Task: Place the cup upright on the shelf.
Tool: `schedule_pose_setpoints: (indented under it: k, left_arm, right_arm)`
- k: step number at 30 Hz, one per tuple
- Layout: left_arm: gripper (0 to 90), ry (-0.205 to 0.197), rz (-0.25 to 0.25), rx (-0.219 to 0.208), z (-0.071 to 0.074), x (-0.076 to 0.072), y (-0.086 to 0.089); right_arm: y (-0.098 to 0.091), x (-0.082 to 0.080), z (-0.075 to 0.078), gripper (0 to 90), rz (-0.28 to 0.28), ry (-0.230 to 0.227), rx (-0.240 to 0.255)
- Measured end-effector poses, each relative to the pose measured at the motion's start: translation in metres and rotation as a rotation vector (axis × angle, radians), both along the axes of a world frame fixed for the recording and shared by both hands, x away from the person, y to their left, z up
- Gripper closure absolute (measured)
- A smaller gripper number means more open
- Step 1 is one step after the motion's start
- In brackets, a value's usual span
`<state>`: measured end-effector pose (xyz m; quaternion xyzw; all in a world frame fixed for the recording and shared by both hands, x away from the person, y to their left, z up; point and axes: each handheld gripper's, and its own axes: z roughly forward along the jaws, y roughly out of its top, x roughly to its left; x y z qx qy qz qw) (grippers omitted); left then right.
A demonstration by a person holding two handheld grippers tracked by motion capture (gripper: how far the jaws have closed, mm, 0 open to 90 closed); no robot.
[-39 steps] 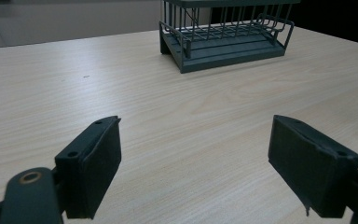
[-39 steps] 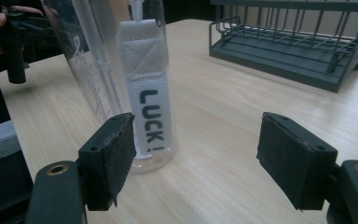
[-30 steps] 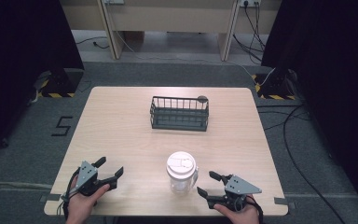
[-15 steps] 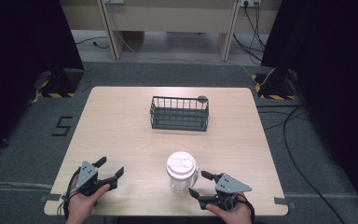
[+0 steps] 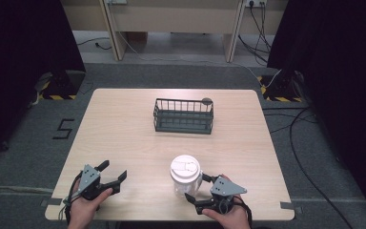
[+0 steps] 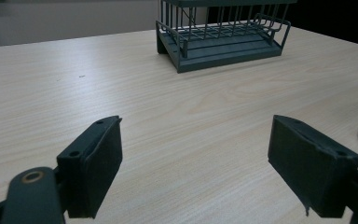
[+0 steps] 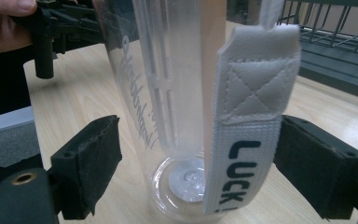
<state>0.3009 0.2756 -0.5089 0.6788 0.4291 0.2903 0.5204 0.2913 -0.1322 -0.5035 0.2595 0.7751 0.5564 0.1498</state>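
Looking down from the high view, a clear plastic bottle point(image 5: 185, 177) with a white lid stands near the front edge of the table point(image 5: 124, 124), well apart from the wire basket point(image 5: 183, 116) farther back. The right gripper point(image 5: 196, 188) reaches it with jaws apart on either side of its lower body; the left gripper point(image 5: 115, 172) rests off to the side, jaws spread on nothing.

From the left gripper view, bare wood lies between the open jaws, the basket beyond.

From the right gripper view, the bottle point(image 7: 168, 93) stands between the parted pads point(image 7: 100, 163), a white carry strap point(image 7: 247, 121) hanging down its side. It looks empty, so probably light, stiff and rather slick; gripping the lower body squarely, perhaps over the strap, seems safest.
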Motion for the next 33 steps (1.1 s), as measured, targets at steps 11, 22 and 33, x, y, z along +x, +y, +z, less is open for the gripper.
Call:
schedule_pose_setpoints:
  k: [11, 22, 33]
  left_arm:
    - [17.3, 0.002, -0.006, -0.004, -0.001, 0.000, -0.001]
    - [17.4, 0.003, -0.011, -0.007, -0.001, 0.000, -0.001]
    - [17.6, 0.001, -0.022, -0.006, -0.001, 0.000, -0.002]
  right_arm:
    - [0.014, 0.008, -0.008, 15.1, 0.003, 0.004, -0.011]
    - [0.025, 0.014, -0.012, 14.9, 0.010, -0.010, 0.004]
    - [0.025, 0.016, -0.013, 18.0, 0.015, -0.033, 0.006]
